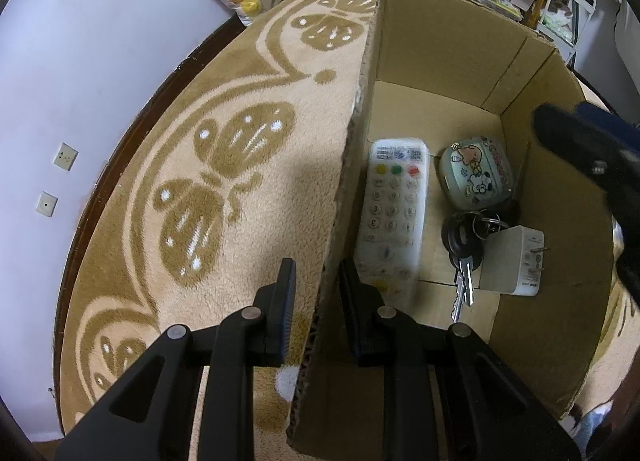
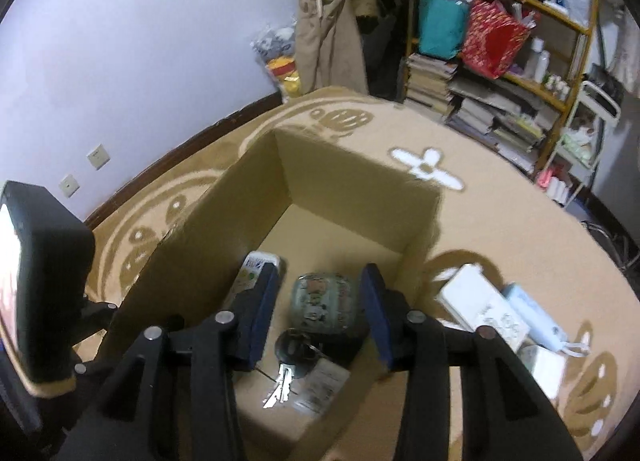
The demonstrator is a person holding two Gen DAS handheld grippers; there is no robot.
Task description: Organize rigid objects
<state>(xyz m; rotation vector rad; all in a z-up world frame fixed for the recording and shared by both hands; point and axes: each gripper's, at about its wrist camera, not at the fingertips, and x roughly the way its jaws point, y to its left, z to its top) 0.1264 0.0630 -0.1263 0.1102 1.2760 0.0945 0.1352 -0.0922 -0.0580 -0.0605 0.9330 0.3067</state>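
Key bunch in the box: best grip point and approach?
Grip the black key head, coming straight down from above. It's the thickest part; the metal blades lie flat on the cardboard box floor. Close the gripper across the head, since the white charger crowds one side.

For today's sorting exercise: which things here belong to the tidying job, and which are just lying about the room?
Job:
box
remote
cartoon case
keys
plug adapter
white boxes on the rug
left claw, straddling the box wall
right claw, open over the box

Lying about:
rug
bookshelf
toy bag
wall sockets
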